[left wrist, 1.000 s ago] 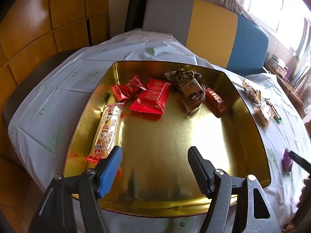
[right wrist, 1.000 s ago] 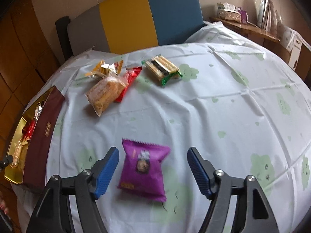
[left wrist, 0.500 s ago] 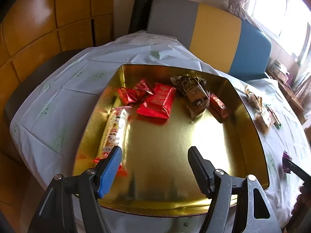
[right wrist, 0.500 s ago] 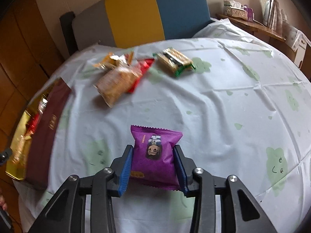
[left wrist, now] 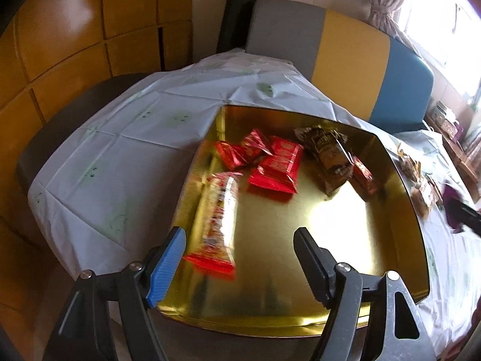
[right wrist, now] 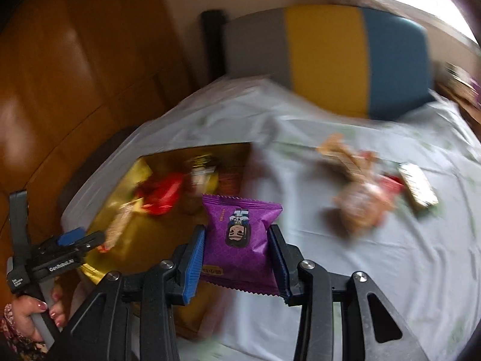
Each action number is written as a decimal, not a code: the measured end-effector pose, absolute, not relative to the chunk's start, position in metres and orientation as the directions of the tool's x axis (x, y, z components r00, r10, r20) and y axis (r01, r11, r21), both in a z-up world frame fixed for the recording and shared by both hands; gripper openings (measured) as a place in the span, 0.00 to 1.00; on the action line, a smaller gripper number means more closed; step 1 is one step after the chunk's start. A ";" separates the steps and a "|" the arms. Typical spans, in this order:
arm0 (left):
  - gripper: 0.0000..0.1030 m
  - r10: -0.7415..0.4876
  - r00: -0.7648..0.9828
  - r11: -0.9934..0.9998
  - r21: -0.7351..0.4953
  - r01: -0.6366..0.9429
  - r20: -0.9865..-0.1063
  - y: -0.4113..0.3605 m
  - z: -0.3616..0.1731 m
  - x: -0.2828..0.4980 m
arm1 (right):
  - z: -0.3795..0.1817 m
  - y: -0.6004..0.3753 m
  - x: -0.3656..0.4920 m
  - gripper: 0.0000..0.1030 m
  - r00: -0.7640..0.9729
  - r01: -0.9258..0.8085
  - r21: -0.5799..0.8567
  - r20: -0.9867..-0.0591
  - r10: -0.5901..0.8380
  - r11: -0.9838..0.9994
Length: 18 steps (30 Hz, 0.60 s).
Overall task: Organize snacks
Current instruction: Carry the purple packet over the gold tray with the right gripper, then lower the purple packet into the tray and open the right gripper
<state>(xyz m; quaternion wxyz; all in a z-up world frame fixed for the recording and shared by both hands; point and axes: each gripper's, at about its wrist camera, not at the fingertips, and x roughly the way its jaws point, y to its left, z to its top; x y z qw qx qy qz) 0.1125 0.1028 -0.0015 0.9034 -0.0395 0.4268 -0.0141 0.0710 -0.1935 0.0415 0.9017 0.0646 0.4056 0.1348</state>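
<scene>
Right wrist view: purple snack packet (right wrist: 240, 240) clamped in right claw (right wrist: 239, 258), lifted over white-clothed table (right wrist: 375, 264) by gold tray (right wrist: 144, 240). Left claw (left wrist: 240, 258) released, its jaws just widened, nothing between, over tray snacks. Striped chair (left wrist: 345, 51), wood-panel wall (left wrist: 75, 36) behind.

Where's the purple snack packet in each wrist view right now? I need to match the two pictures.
Left wrist view: only a blurred sliver of the purple snack packet at the far right edge, beside the gold tray, behind a dark finger of the right gripper.
Right wrist view: low centre, the purple snack packet clamped in the right gripper, off the cloth, by the tray's right side.
Shared landmark: the grey, yellow and blue chair back.
</scene>
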 end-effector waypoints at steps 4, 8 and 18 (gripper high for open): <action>0.73 -0.029 0.645 0.996 -0.073 -0.043 -0.764 0.121 0.004 0.112 | 0.027 -0.131 0.100 0.41 0.546 -0.284 0.218 -0.763 0.345 0.934; 0.74 -0.006 0.640 0.994 -0.074 -0.080 -0.769 0.139 0.003 0.109 | 0.008 -0.080 0.121 0.41 0.448 -0.348 0.224 -0.813 0.371 0.911; 0.74 0.014 0.628 0.988 -0.085 -0.127 -0.778 0.160 -0.004 0.100 | -0.033 -0.025 0.158 0.43 0.378 -0.325 0.243 -0.852 0.361 0.914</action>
